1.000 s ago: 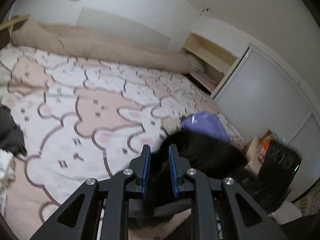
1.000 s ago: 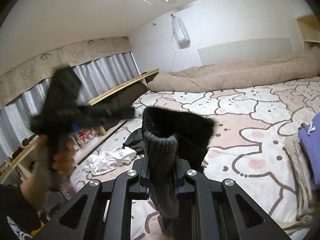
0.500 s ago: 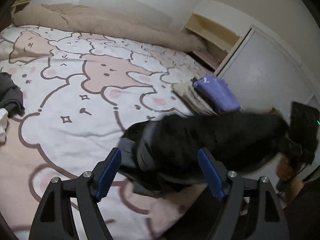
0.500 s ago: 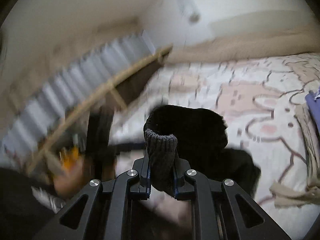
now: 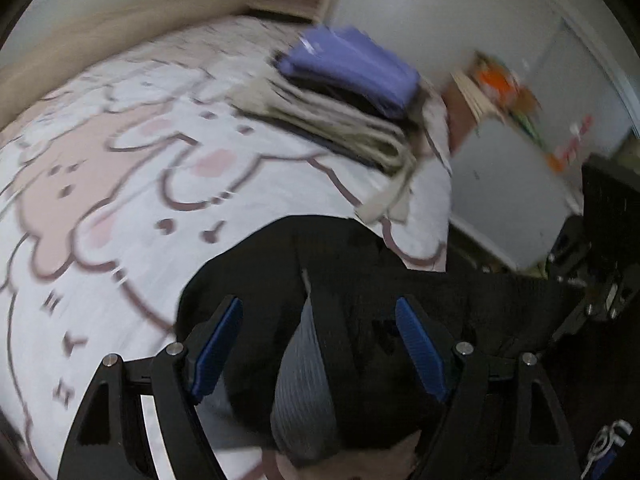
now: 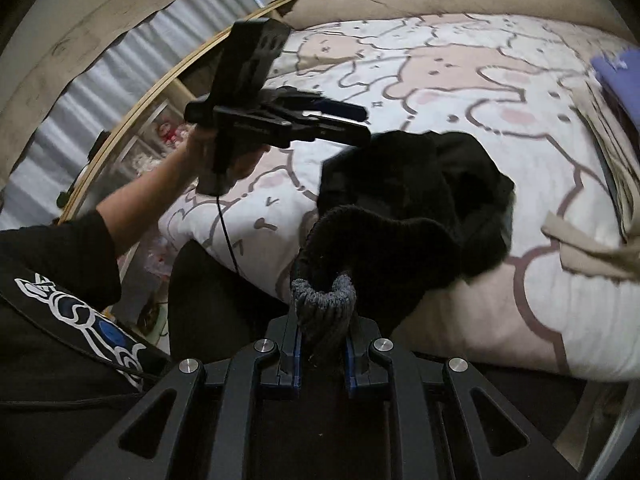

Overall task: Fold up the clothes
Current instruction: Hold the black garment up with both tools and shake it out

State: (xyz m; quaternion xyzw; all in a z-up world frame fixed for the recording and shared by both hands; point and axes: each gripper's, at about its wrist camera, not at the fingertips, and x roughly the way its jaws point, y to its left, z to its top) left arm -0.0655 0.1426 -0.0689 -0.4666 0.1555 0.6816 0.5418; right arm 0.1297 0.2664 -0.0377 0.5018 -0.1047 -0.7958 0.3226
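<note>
Gripping a ribbed grey cuff (image 6: 323,304) between its narrowly set jaws, the right tool (image 6: 322,354) points steeply down at the near edge of the bed (image 6: 460,92). The black garment (image 6: 404,200) to which the cuff belongs rises from the jaws and spreads ahead of the tool as a crumpled heap on the bear-print bedspread, partly hanging over the mattress edge.

The left tool (image 5: 318,344) stands released: its jaws have just been opening and now sit wide apart, blue pads (image 5: 218,342) clear of the cloth. Below and between them lies the same black garment (image 5: 360,280), with a grey ribbed band directly under the gap; the pads do not press on it. In the right wrist view this left tool (image 6: 352,120) is held above and to the left of the heap, gripped by the person's hand (image 6: 224,152), forearm bare and stretched forward, a black sleeve at the upper arm.

Beyond the left tool, further along the bed, sits a stack of folded clothes (image 5: 332,116) with a purple folded item (image 5: 352,66) on top; the view is motion-blurred.
</note>
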